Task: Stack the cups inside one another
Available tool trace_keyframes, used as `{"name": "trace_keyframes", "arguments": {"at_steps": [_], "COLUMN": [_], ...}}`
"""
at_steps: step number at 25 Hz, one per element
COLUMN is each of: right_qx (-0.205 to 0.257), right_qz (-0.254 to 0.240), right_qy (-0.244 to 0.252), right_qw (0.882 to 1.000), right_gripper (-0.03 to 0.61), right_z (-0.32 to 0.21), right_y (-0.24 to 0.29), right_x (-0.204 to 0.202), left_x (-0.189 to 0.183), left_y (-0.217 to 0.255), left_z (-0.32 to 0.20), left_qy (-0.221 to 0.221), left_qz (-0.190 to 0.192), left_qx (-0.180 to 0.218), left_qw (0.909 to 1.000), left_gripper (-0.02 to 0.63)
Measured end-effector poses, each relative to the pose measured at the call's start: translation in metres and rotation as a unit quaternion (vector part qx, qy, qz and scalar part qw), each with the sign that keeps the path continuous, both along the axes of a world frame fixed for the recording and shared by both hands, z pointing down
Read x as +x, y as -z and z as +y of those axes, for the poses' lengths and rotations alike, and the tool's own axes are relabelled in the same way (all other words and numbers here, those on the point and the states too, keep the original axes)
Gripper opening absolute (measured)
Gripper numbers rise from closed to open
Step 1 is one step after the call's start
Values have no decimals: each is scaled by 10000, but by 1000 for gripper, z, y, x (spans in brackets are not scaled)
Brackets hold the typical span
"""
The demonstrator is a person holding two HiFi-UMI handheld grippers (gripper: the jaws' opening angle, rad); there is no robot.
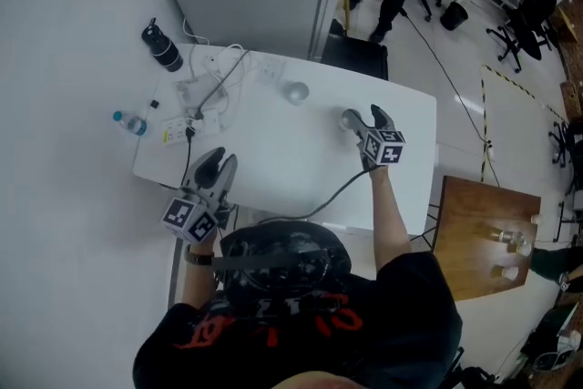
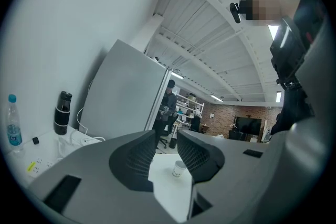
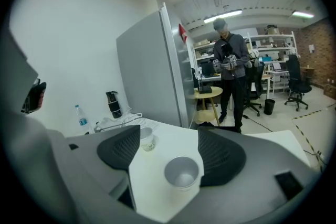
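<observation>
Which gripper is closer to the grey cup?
Right. The right gripper has the grey cup between its open jaws. The left gripper hovers at the table's left edge, well away from it.

Far cup (image 3: 148, 140) half behind the right tool (image 3: 169, 132)

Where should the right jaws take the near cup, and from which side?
I'd pinch the near cup across its wall just under the rim, approaching from the person's side. It stands upright, mouth open, between the parted jaws of the right gripper.
</observation>
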State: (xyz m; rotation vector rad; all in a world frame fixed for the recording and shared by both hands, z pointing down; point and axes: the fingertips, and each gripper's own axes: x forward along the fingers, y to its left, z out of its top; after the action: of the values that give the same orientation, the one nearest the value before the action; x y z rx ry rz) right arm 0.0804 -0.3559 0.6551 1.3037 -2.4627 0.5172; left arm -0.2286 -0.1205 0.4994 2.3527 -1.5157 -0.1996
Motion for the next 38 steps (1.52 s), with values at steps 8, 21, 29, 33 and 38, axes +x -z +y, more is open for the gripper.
{"name": "trace_keyframes", "arguments": {"at_steps": [8,21,29,33,38], "right_qx": [539,1093,1435,1478,1512], "right_qz": [-702,-899,-715,-662,-684], "right_qy": [0,399,342,296,206], "right_qw": [9961,9891,9865,9864,9859], "right_gripper": [61,9,9,9,9], "right_z": [54,128,126,126,125], "right_y": [52,108,134,140,143], "right_x": [3,-37,-31,-23,-17], "left_x": [20,32,41,41,37], "left_y": [12,13,12,13,8], "left_z": [-8,-16,-27,-30,-30], "left_qy": [-306,-573,-628,-645,-601], "left_qz": [97,293,187,169,187], "left_qx": [254,414,404,343,285], "left_qw": [9992,9971,9970,9972,9976], "left_gripper": [126,124,124,124,124]}}
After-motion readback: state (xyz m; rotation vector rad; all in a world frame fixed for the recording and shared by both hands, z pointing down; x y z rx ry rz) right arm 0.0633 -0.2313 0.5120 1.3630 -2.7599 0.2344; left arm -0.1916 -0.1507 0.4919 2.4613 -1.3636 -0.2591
